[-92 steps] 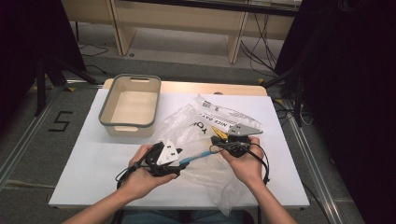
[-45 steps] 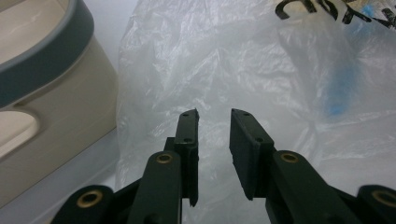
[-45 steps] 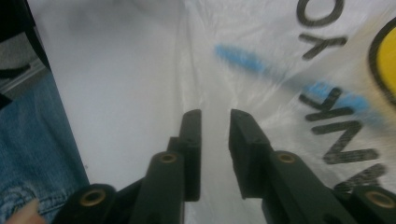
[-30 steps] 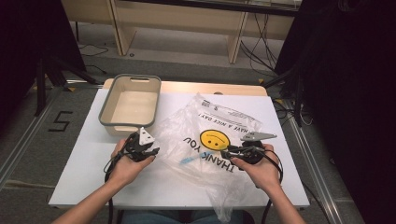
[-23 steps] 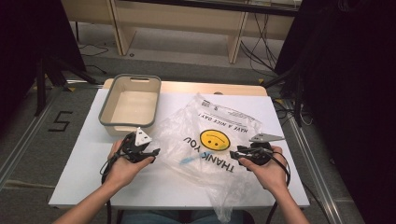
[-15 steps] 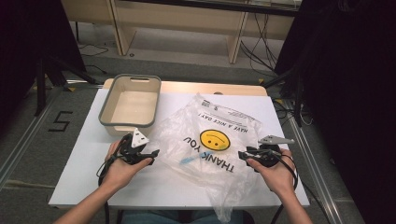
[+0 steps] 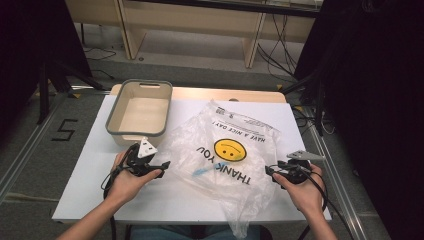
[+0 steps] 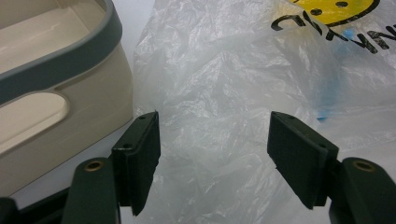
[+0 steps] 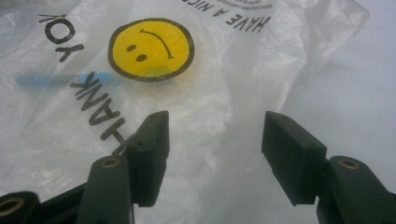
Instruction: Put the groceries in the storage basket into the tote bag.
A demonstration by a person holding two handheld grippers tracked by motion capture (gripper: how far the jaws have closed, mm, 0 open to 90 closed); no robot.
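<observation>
Both pairs of jaws stand wide and have just been opening, with nothing pressed between their pads. On the left gripper (image 7: 162, 165), seen from above at the plastic bag's (image 7: 225, 160) left edge, the jaws point toward the crinkled film; in the left gripper view the bag (image 8: 224, 93) lies beyond and below the two black pads, apart from them, and the beige tub (image 8: 56, 93) with its grey rim sits just beside the left pad. On the right gripper (image 7: 270, 171), held at the bag's right side, the jaws point toward the film; in the right gripper view the bag (image 9: 210, 93) spreads under the gap between the pads. The translucent bag lies flat and rumpled on the middle of the white desk (image 7: 165, 200), its yellow smiley face (image 7: 231, 149) and black lettering facing up, a blue item (image 7: 202, 171) showing faintly through the plastic. The tub (image 7: 140, 107) stands on the desk at the far left, touching the bag's left edge or nearly so.
</observation>
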